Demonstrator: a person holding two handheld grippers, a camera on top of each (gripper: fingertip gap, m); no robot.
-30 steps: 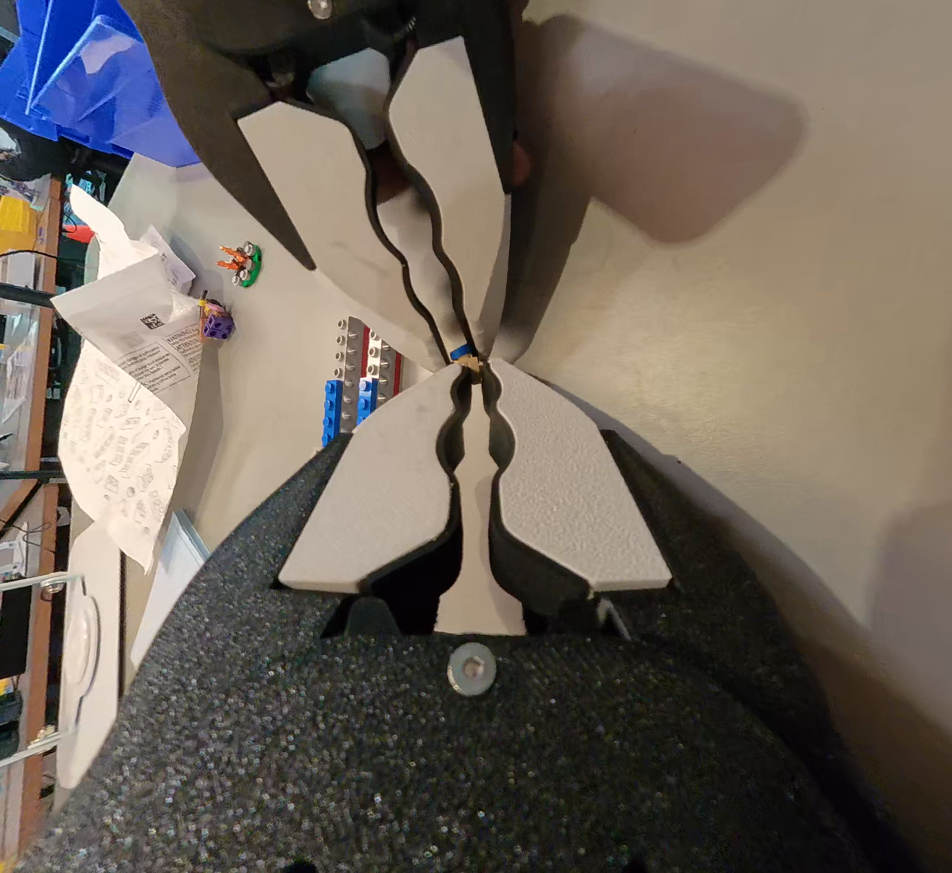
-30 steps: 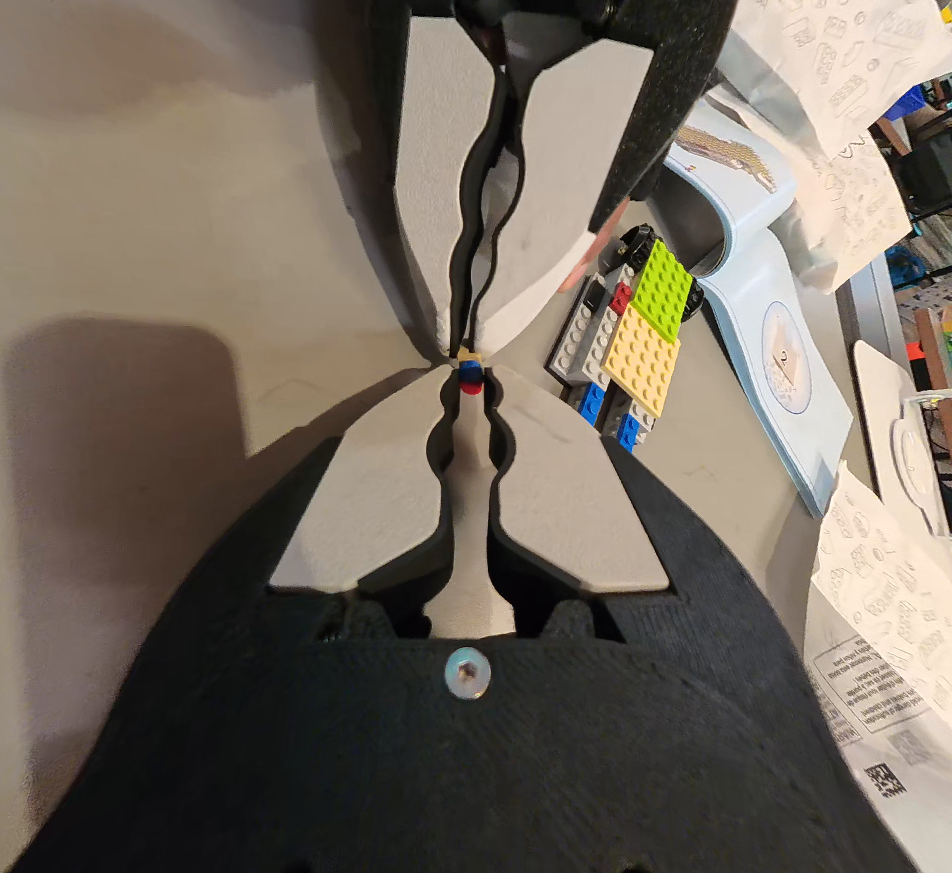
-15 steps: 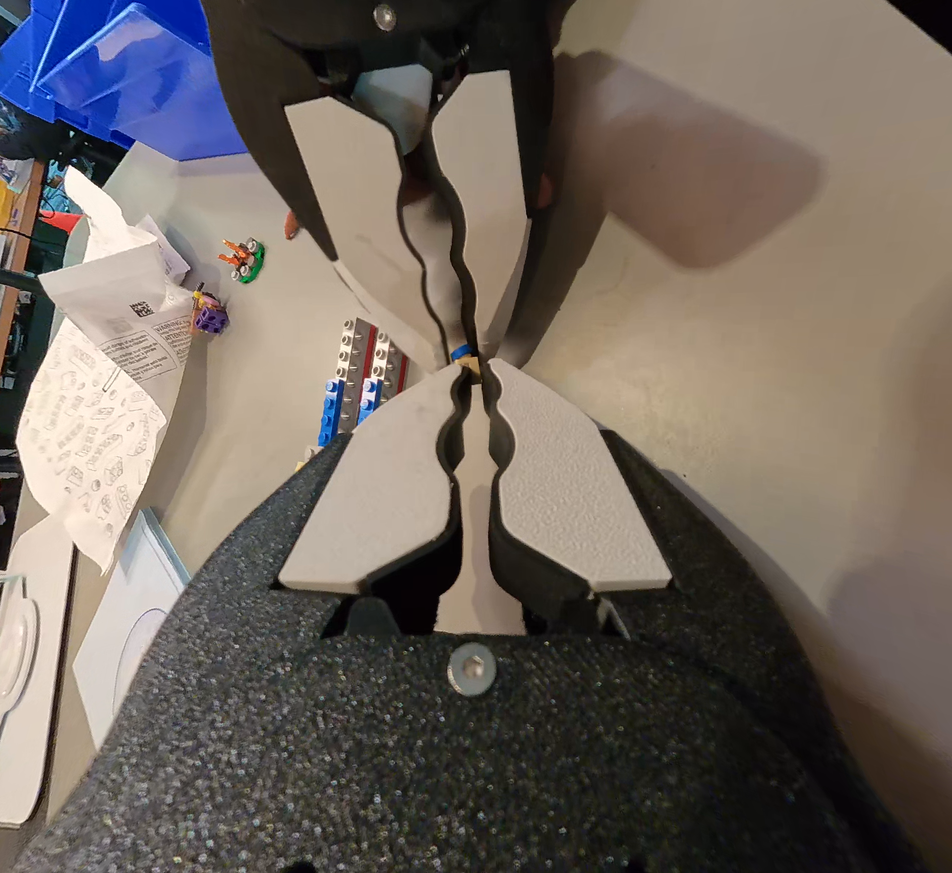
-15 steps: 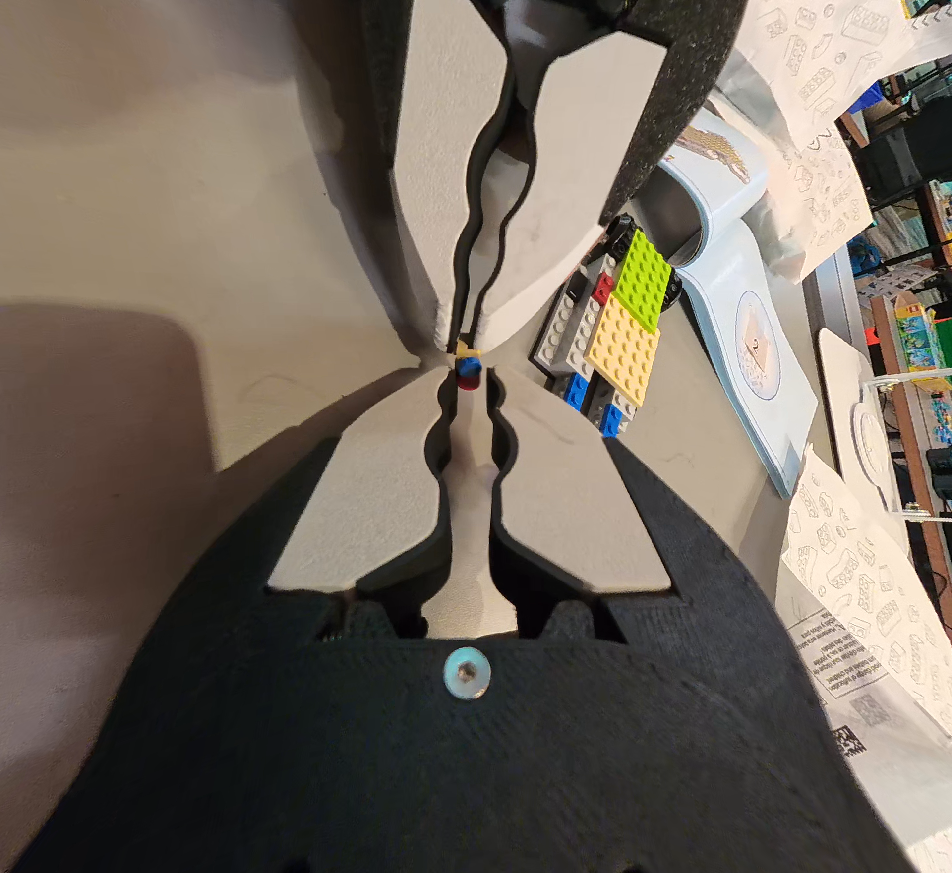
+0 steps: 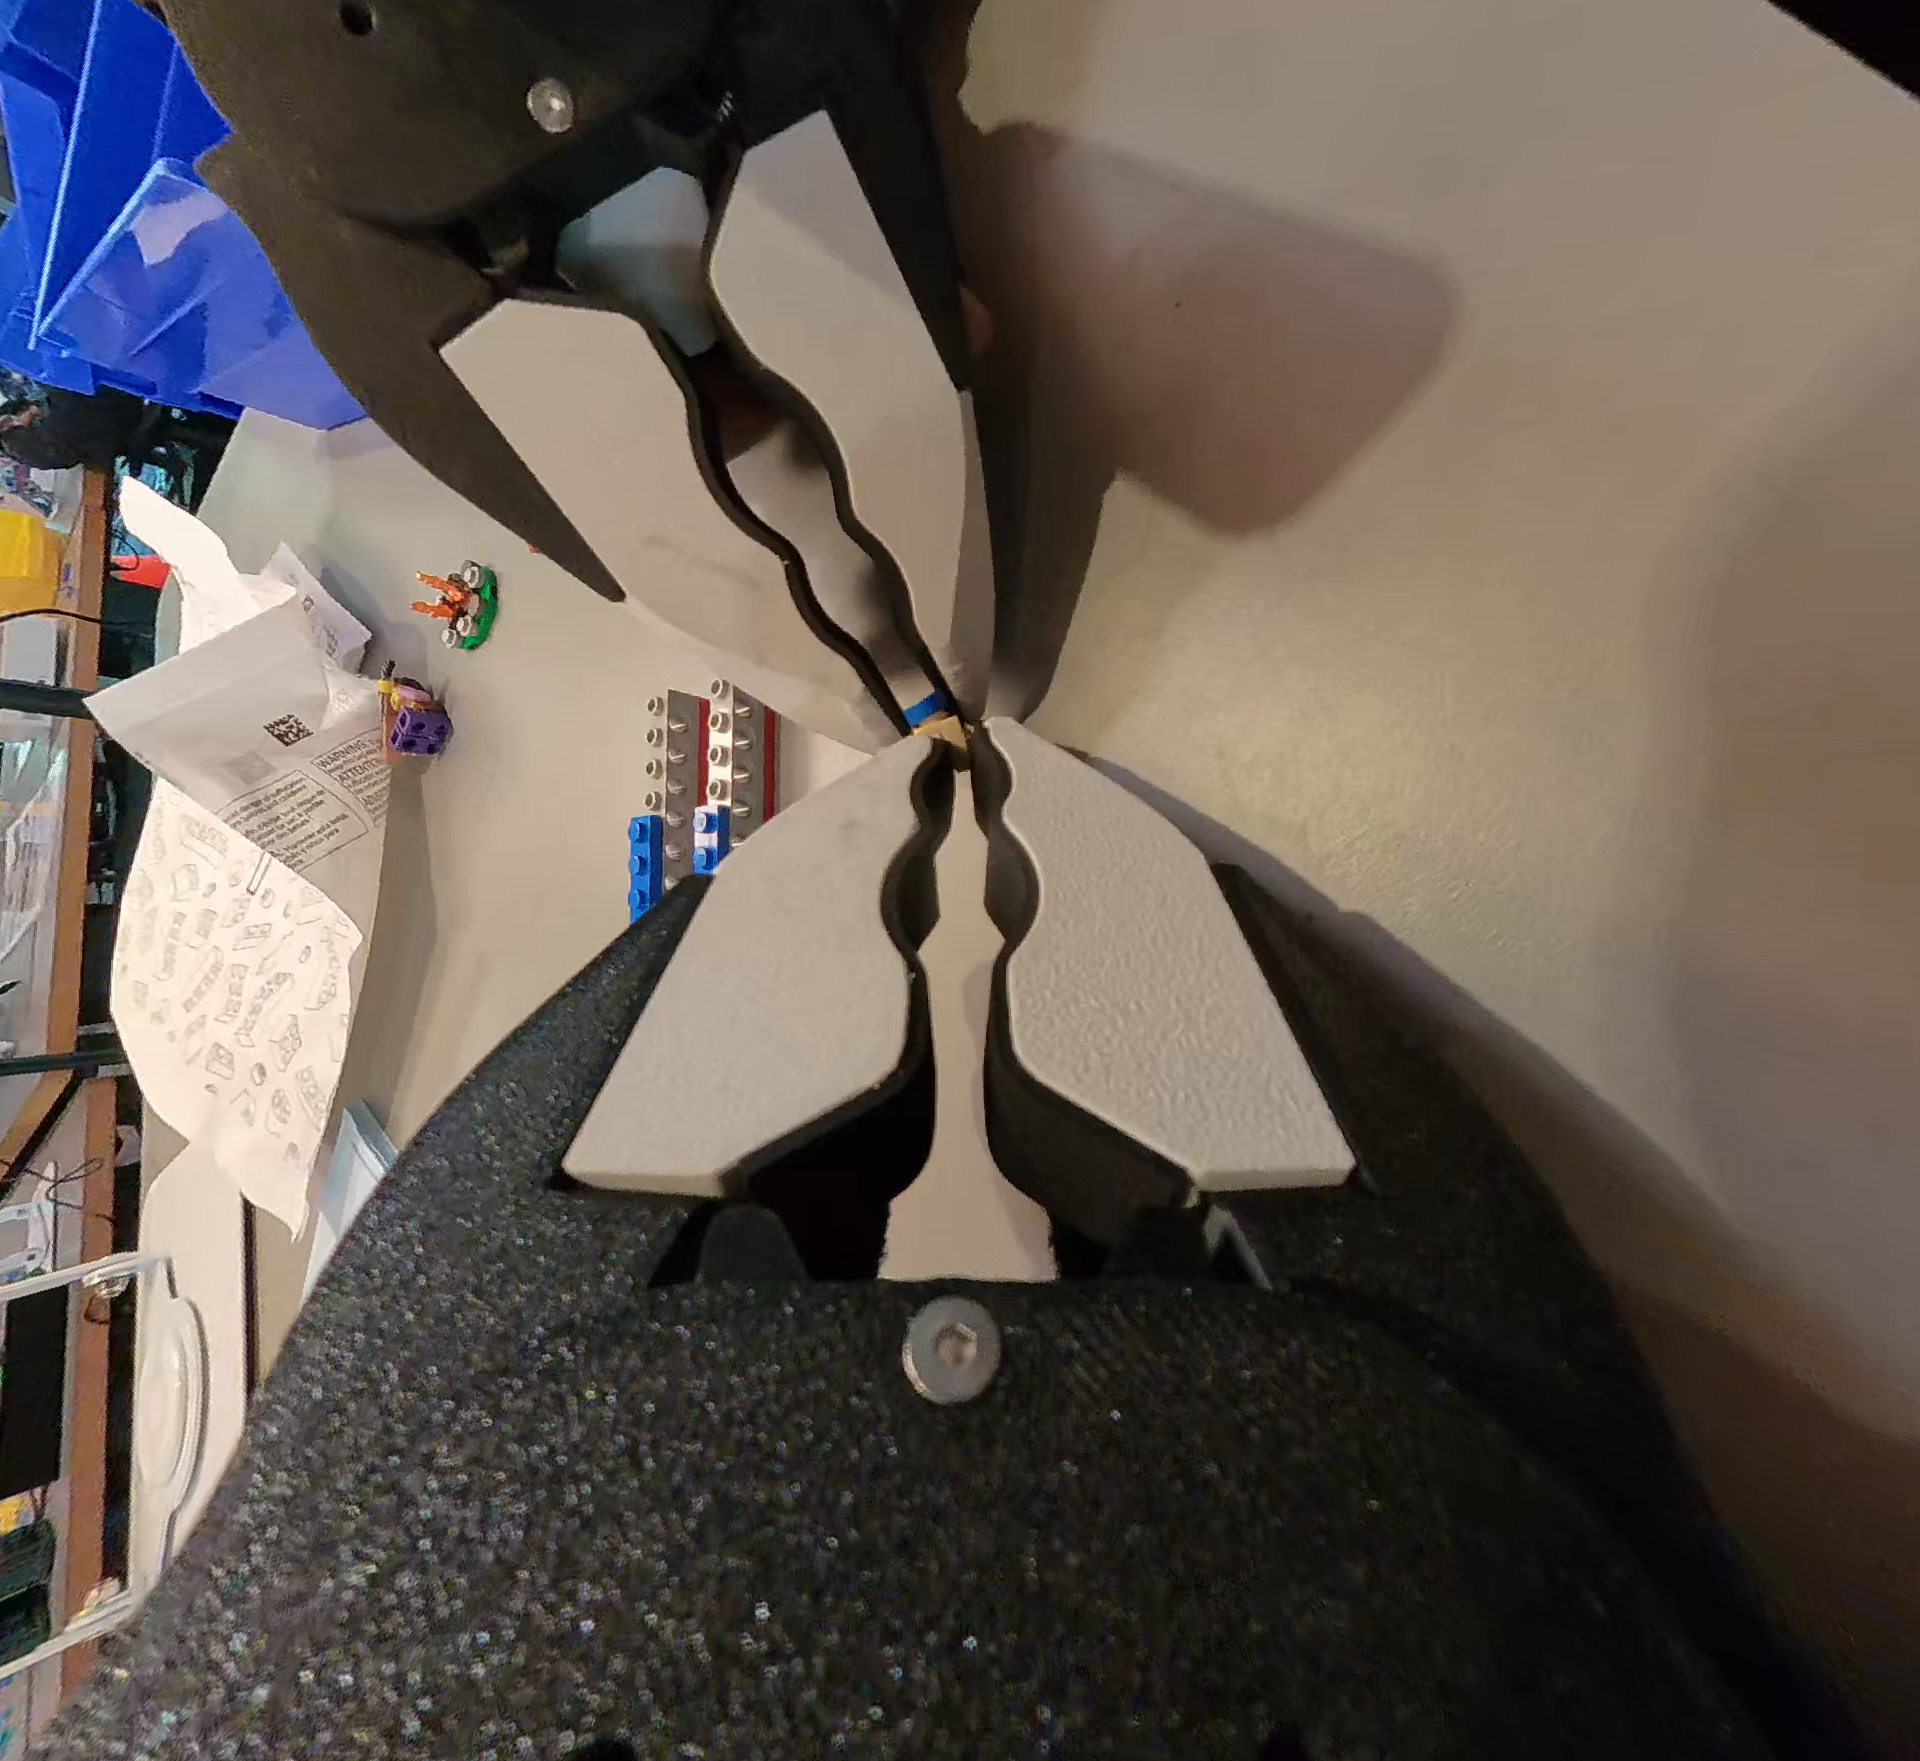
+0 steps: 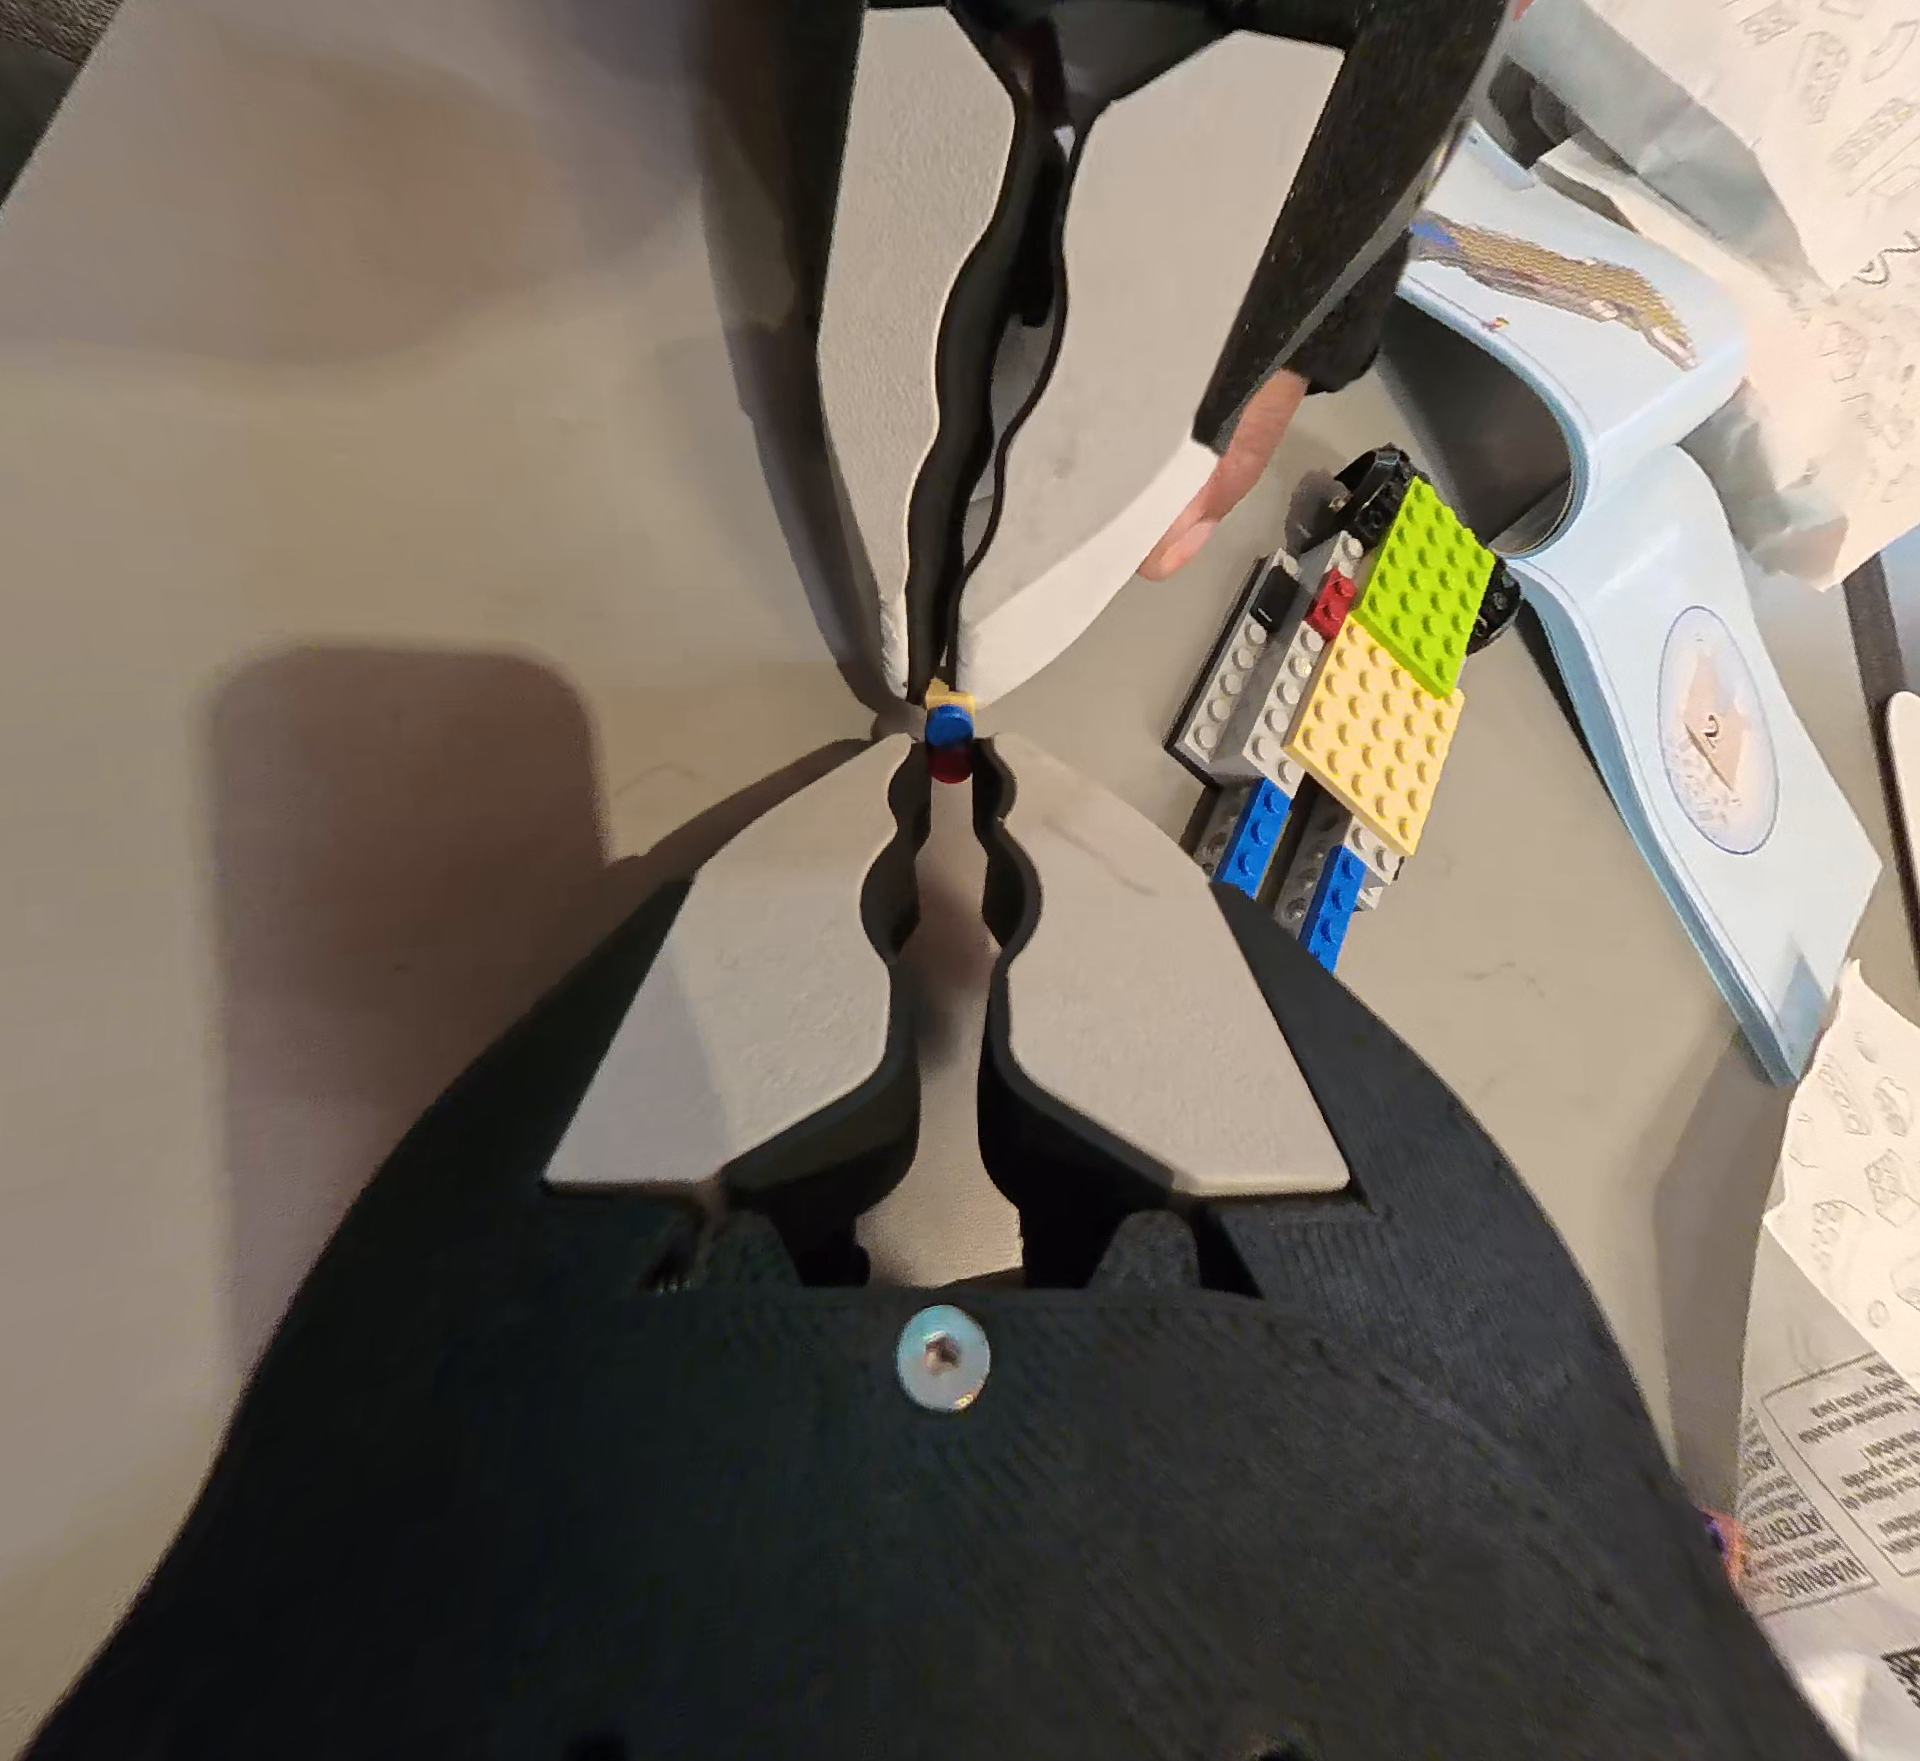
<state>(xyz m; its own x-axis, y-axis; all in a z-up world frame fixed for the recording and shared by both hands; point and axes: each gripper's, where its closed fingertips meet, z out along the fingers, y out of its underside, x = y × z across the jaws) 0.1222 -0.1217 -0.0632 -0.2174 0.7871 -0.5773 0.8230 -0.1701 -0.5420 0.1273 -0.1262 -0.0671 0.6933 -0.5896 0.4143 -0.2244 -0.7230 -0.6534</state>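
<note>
Two grippers meet tip to tip above the pale table: right gripper clamps a small round blue-and-red stud stack and left gripper pinches a tiny tan brick, so pressing them squarely together seems best, with the grey studded plate assembly lying beyond.

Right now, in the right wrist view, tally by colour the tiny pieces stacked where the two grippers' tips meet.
tan piece: 1
blue round piece: 1
red round piece: 1
Total: 3
</note>
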